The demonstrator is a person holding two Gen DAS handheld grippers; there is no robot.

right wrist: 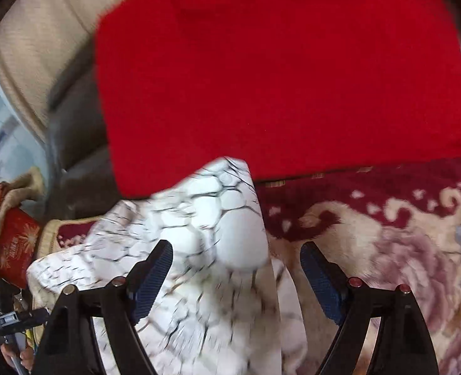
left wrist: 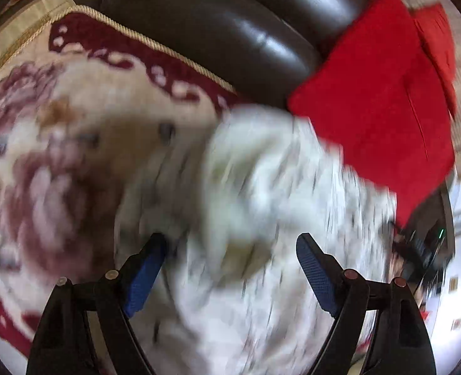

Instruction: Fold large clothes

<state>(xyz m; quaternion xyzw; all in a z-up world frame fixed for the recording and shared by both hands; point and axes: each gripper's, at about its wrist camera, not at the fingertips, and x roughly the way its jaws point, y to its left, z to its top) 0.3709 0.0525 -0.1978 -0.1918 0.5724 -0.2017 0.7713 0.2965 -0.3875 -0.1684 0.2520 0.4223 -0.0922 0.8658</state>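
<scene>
Both tools gape above the white garment (left wrist: 261, 218).

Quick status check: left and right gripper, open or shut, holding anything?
Left gripper: open, holding nothing, over the white black-veined garment.
Right gripper: open, holding nothing; same garment lies between its fingers.

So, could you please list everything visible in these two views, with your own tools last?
White crackle-patterned garment: one, white with dark lines, bunched on the rug, edge against the cushion.
Red fabric cushion: one clear, red, behind the garment; a second may sit behind it.
Floral cream-and-maroon rug: one, under everything.
Dark brown leather sofa: one, behind.
Red printed box: one, far left.
Left tool: open, over garment.
Right tool: open, over garment.
</scene>
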